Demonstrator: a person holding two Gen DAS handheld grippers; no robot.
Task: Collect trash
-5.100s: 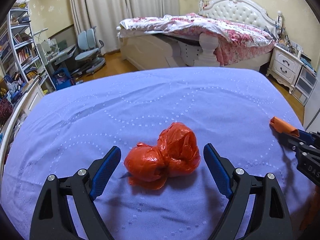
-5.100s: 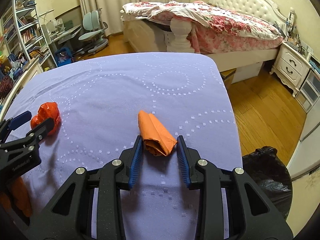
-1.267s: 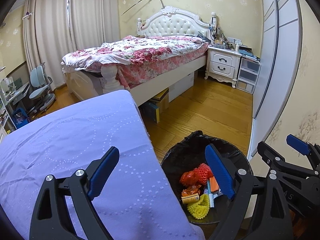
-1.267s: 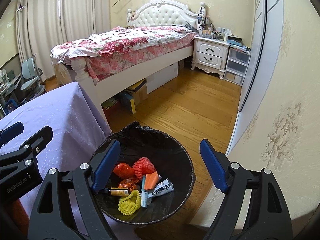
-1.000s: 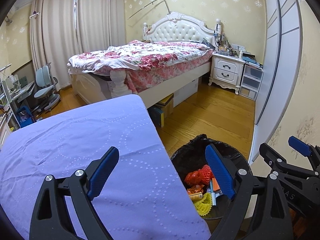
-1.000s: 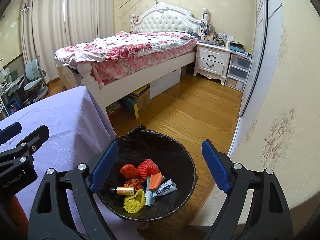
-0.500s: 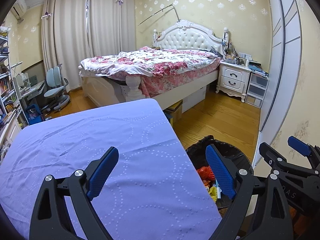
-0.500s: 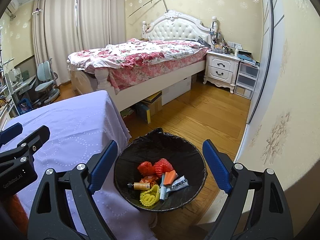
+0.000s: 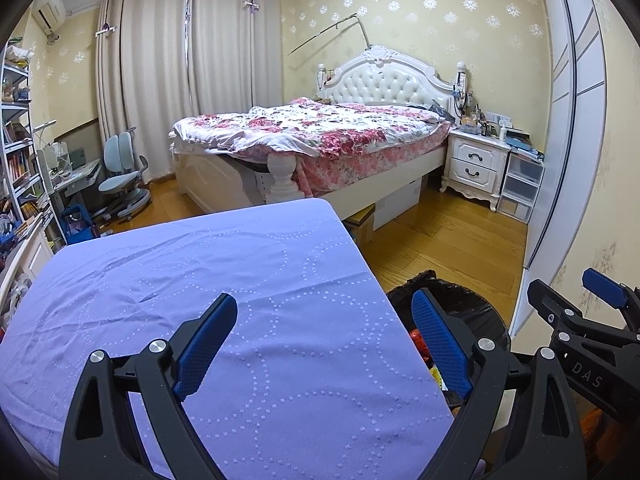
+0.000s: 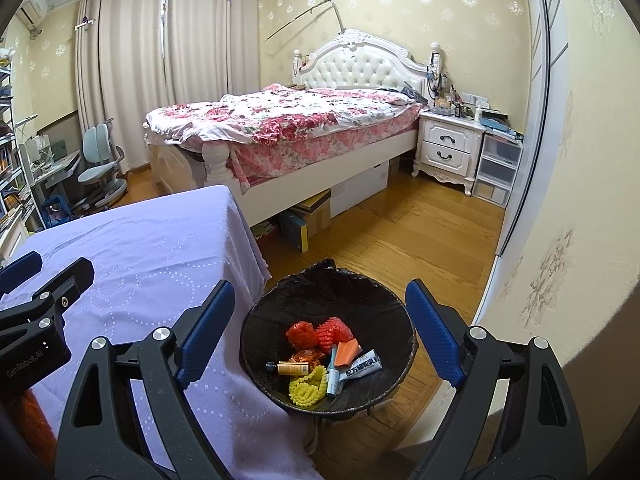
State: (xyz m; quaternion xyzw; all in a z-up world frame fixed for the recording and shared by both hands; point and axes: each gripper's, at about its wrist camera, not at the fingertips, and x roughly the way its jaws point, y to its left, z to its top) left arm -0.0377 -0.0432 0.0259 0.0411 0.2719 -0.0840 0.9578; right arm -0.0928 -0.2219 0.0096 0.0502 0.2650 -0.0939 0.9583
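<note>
Bin [image 10: 256, 316] sits just beside tablecloth [image 10: 240, 216] edge, wooden floor [image 10: 400, 232] beyond.

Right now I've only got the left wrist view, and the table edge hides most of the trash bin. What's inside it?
Observer: The trash bin holds a red bag, an orange paper, a yellow foam net, a tube and a small bottle.
Operator: Is the right gripper holding anything?
Observer: No, its jaws are open and empty, the bin showing between them.
Operator: Any trash on the floor?
Observer: None shows on the wooden floor beyond the bin.
</note>
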